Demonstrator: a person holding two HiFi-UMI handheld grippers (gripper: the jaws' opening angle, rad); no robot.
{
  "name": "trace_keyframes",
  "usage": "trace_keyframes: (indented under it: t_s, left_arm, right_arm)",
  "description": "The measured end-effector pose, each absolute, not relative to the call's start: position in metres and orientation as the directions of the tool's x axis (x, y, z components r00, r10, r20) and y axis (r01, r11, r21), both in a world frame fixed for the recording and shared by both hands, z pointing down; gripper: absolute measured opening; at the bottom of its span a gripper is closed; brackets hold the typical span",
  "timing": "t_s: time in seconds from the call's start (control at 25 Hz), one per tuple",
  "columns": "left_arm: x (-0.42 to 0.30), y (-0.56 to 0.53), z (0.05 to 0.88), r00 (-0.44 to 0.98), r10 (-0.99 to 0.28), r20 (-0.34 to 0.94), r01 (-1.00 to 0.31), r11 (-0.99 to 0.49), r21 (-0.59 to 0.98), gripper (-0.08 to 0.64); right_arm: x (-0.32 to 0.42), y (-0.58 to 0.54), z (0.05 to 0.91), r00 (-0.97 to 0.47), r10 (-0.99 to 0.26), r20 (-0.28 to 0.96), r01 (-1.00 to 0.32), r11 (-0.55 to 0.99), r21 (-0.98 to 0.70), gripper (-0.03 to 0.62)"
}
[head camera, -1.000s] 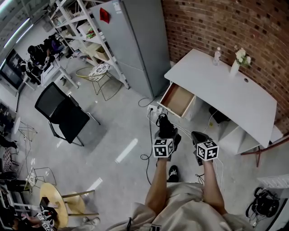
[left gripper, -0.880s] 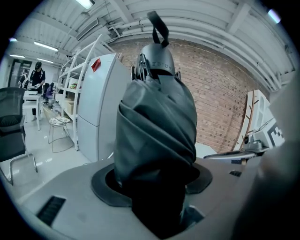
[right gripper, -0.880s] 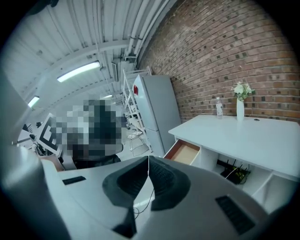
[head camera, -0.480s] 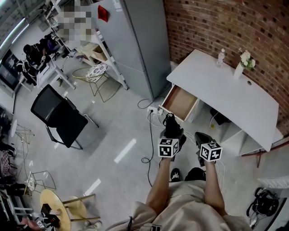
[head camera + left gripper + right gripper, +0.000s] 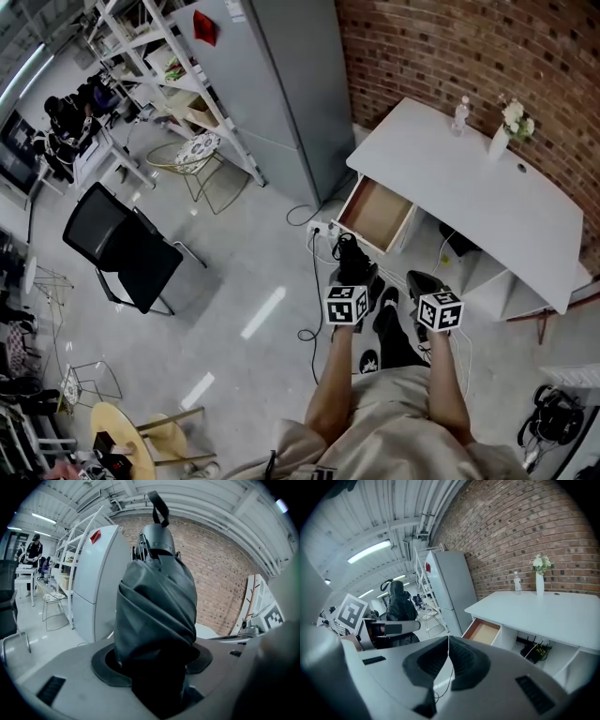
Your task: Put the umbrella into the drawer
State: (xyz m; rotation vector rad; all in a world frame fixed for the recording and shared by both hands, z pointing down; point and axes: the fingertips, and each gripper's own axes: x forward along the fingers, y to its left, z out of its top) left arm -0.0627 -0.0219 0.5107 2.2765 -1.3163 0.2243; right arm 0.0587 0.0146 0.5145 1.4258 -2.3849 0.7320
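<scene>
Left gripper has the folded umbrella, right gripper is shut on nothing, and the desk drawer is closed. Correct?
The drawer is not closed: the head view shows it pulled out of the white desk, open. The left gripper does hold the folded umbrella, and the right gripper is shut on nothing.

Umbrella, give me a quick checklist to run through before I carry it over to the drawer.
1. Umbrella held firmly: ok, the left gripper is closed on its folded body.
2. Drawer open: ok, it is pulled out and looks empty inside.
3. Right gripper free to help: ok, jaws together, nothing between them.
4. Walking path clear: not ok, a cable lies on the floor in front of the drawer.
5. Umbrella fits the drawer: cannot tell.
</scene>
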Motion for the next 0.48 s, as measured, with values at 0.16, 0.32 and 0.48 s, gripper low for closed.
trace_keyframes:
  t_s: [0.16,0.32,0.48]
  left_arm:
    - [-0.065,-0.044,0.509,0.51,-0.774,0.375,-0.854,-0.404,0.328,0.255]
    - [-0.072,-0.065,0.505,0.5,-0.783,0.371,-0.861,-0.404,0.309,0.255]
    - [-0.078,-0.094,0.515,0.486,-0.784,0.386,-0.869,-0.387,0.309,0.255]
  right_arm:
    - [0.053,-0.011,0.516,-0.495,-0.73,0.472,-0.869,0.406,-0.283,0.068]
    - [0.045,-0.036,0.51,-0.499,-0.747,0.439,-0.865,0.4,-0.303,0.067]
    - [0.044,-0.07,0.512,-0.5,-0.756,0.423,-0.865,0.406,-0.296,0.068]
